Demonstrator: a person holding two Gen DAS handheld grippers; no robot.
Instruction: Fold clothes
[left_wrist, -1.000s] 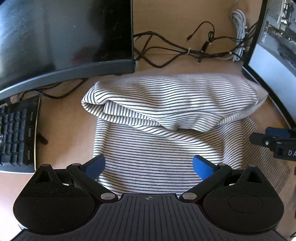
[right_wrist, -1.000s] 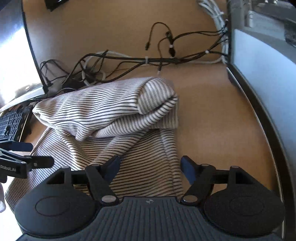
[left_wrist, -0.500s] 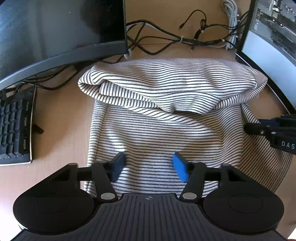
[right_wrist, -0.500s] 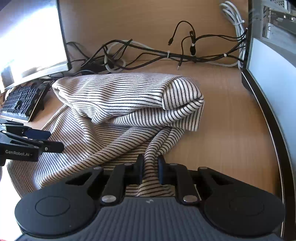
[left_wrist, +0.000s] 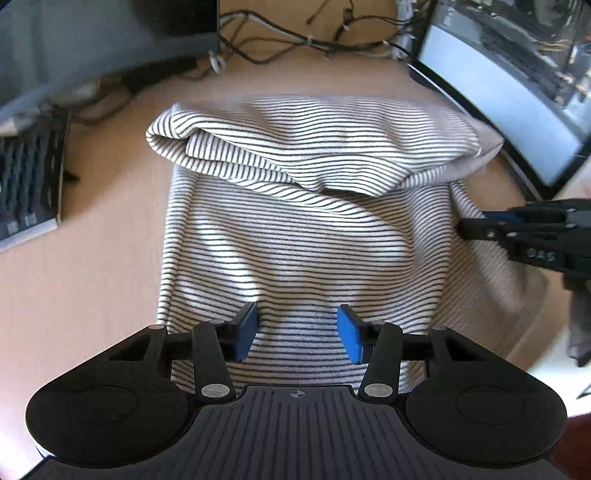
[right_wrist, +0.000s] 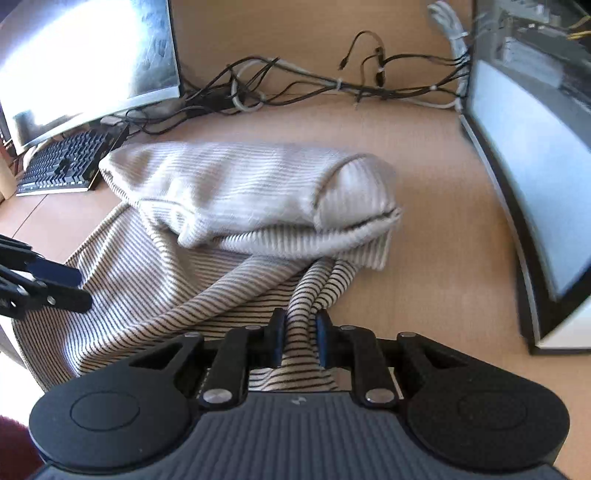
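Note:
A black-and-white striped garment (left_wrist: 303, 229) lies on the wooden desk, its far part folded over into a thick roll (right_wrist: 240, 192). My left gripper (left_wrist: 297, 332) is open, its blue pads (left_wrist: 245, 330) above the garment's near edge with cloth between them. My right gripper (right_wrist: 300, 334) is shut on a bunched fold of the garment's near right edge and lifts it a little. The right gripper also shows at the right of the left wrist view (left_wrist: 524, 236); the left gripper shows at the left of the right wrist view (right_wrist: 40, 284).
A monitor (right_wrist: 85, 62) and a keyboard (right_wrist: 62, 162) stand at the left. A second screen (right_wrist: 532, 177) stands at the right. A tangle of cables (right_wrist: 332, 85) runs along the back of the desk (right_wrist: 436, 258).
My right gripper has closed on the garment's right edge and pulled it up and back. My left gripper has narrowed from wide open and moved over the near edge.

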